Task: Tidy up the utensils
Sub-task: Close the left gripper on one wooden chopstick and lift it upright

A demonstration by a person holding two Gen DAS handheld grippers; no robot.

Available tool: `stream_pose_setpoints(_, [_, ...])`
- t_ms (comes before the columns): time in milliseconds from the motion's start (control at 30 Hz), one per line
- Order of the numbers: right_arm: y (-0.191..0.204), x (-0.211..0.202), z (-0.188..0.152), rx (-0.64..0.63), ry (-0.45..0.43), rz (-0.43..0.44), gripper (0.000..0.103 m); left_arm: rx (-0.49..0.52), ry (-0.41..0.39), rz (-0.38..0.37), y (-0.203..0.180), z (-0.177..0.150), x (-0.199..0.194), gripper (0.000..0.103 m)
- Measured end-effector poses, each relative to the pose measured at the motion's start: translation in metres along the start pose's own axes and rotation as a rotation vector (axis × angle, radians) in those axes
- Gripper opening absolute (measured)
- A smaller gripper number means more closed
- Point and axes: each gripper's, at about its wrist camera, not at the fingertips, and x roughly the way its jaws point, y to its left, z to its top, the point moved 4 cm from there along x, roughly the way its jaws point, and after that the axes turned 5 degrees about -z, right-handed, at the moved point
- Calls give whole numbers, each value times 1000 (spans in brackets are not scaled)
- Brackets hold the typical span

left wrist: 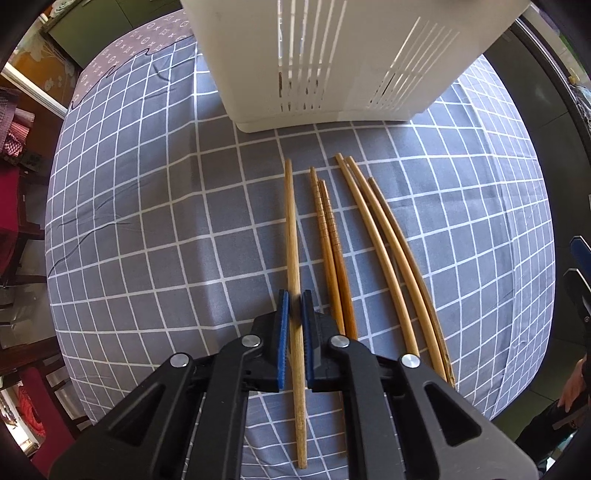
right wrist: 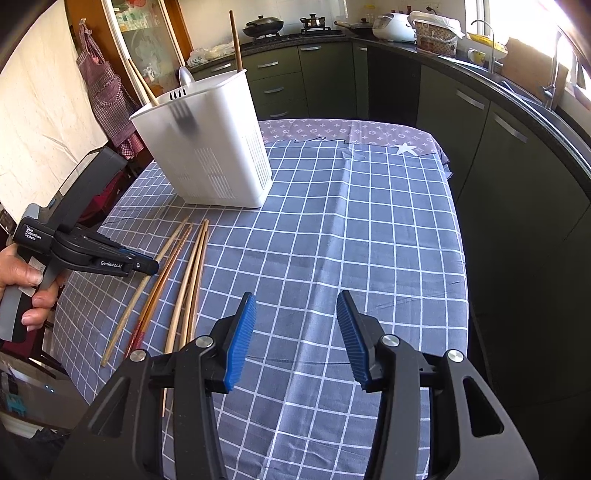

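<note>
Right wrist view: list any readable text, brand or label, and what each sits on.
"GenRobot.AI": side of the left tool, on its black body.
"Data Acquisition System": black block of the same tool, near the hand.
Tablecloth: repeating monogram pattern on the far strip, too small to read.
Cabinet boxes behind glass: print blurred, unreadable.
Holder and chopsticks: no text.
</note>
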Motion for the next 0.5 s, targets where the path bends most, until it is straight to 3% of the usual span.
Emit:
stream_pose_setpoints(300, [19,5,3,-44,50,6,49,35,-160,-47,11,-19,-60,7])
stream_pose_setpoints(500, [45,23,10,-101,138,41,49,53,-294,-77,20,-40,-107,7])
